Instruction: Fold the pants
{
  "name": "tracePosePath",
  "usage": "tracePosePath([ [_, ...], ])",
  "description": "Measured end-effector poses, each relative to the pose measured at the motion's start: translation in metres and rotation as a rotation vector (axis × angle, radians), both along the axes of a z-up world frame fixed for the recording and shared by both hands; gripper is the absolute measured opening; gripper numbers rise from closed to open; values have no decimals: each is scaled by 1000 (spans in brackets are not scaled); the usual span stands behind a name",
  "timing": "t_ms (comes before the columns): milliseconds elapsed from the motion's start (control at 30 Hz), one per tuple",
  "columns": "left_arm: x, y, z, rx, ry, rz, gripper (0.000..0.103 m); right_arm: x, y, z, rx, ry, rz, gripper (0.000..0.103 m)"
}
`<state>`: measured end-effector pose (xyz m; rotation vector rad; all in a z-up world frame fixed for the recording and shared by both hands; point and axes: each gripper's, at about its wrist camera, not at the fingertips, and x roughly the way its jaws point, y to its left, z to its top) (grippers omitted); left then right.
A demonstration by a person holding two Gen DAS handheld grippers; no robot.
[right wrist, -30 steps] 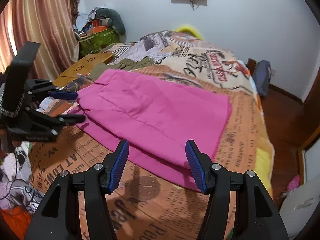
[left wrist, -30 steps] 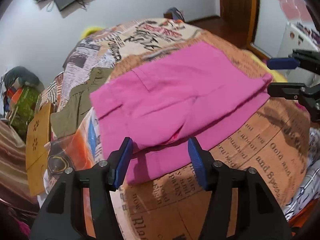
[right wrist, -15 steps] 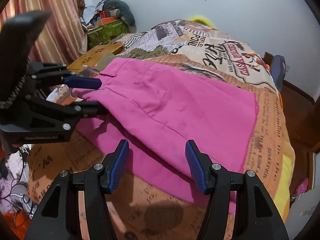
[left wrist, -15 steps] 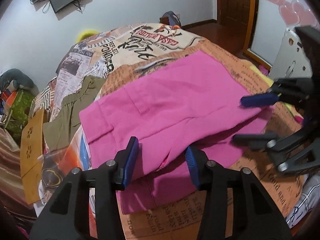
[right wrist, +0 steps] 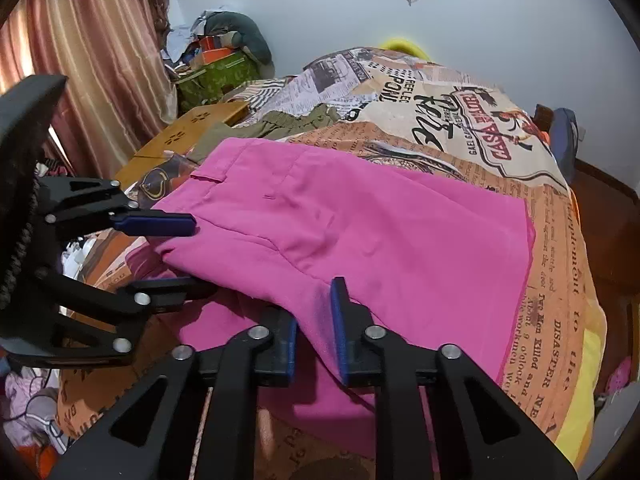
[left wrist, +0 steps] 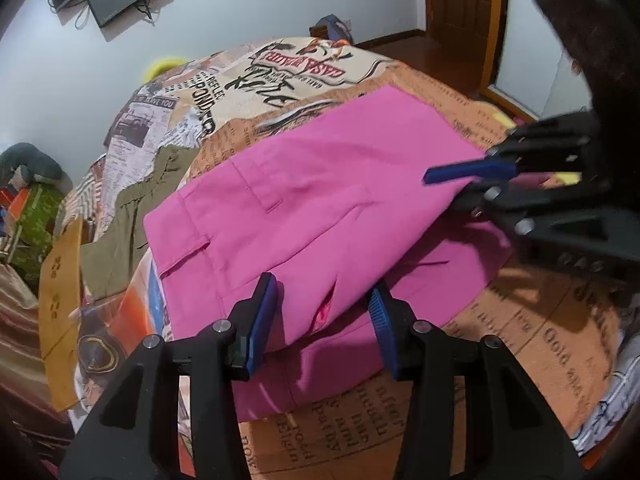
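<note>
Pink pants (right wrist: 360, 236) cover the newsprint bedspread (right wrist: 560, 264); right gripper (right wrist: 314, 330) fingers closing on fabric, left gripper (left wrist: 322, 316) fingers spread.

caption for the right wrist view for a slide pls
Right gripper closing on the near edge of the pink pants on the newspaper-print bedspread, left gripper straddling the waistband end.

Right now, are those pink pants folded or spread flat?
Folded over once: the pink pants lie doubled on the bed, an upper layer overlapping a lower one along the near edge.
</note>
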<state>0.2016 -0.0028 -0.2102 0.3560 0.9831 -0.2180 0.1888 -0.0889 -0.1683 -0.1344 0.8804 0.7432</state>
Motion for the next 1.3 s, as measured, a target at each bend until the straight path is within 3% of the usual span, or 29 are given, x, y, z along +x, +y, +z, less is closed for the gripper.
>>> tracePosePath([
  [67,0,1,1,8,-17,19,47,-3,0,2,-5,-11,7,10],
  [133,1,3,5,-10,-24,34,24,-3,-1,3,-12,-19,10,9],
  [300,-10,1,16,-27,-43,17,17,-10,-6,10,-21,-35,18,9],
  [700,-34,-6,7,-36,-1,5,17,-28,-10,-2,-84,27,40,11],
  [800,-41,-4,14,-62,4,-6,23,-34,-14,3,-95,41,45,18],
  [900,-48,3,29,-124,1,-12,26,-38,-21,15,-55,51,46,25],
  [1100,-46,10,58,-191,-68,20,32,-34,-25,45,64,35,3,26],
  [1300,-22,13,43,-218,-41,84,34,-18,-4,28,91,98,-12,26],
])
